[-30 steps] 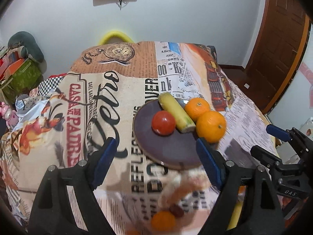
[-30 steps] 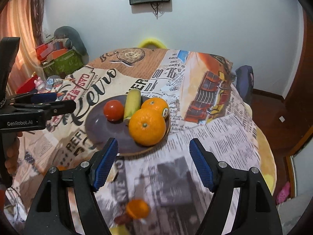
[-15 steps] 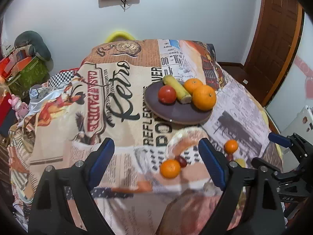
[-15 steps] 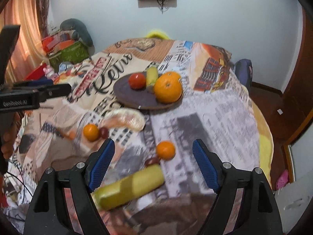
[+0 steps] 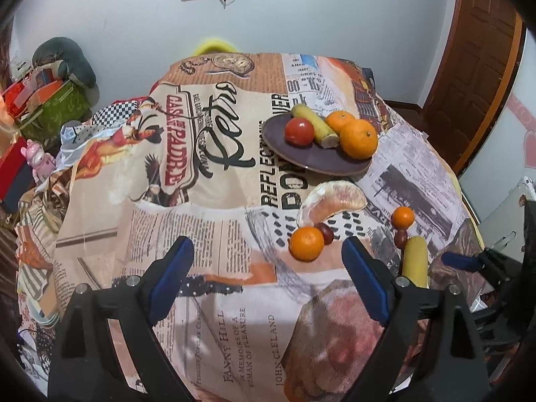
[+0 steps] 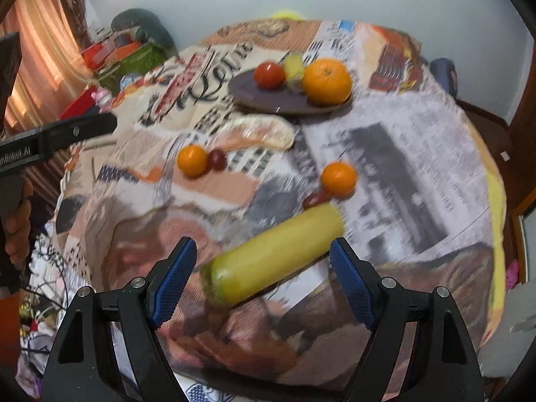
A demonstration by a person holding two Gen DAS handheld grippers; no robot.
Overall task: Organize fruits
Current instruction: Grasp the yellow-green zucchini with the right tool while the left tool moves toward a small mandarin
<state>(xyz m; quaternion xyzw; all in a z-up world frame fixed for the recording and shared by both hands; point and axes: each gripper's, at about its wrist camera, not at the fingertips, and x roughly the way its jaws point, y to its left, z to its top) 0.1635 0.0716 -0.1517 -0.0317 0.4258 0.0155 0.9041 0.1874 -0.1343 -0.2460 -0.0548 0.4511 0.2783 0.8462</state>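
Observation:
A dark plate (image 5: 301,159) (image 6: 268,100) holds a tomato (image 5: 299,131), a yellow banana piece (image 5: 315,125) and two oranges (image 5: 358,139). On the cloth lie a peeled citrus segment (image 5: 331,202) (image 6: 258,132), two small oranges (image 5: 306,243) (image 5: 402,216), two dark grapes (image 5: 325,233) and a long yellow fruit (image 6: 274,256) (image 5: 415,261). My left gripper (image 5: 268,274) is open and empty, hovering near the table's front. My right gripper (image 6: 261,281) is open, with the long yellow fruit just ahead of its jaws.
The table carries a printed newspaper-pattern cloth (image 5: 201,167). Boxes, a green bag (image 5: 53,110) and toys crowd the floor at left. A wooden door (image 5: 475,67) stands at right. A yellow chair back (image 5: 214,47) shows behind the table.
Both grippers have pulled back from the plate toward the near edge of the table. The loose fruits in front have come into view. Both jaws stay open.

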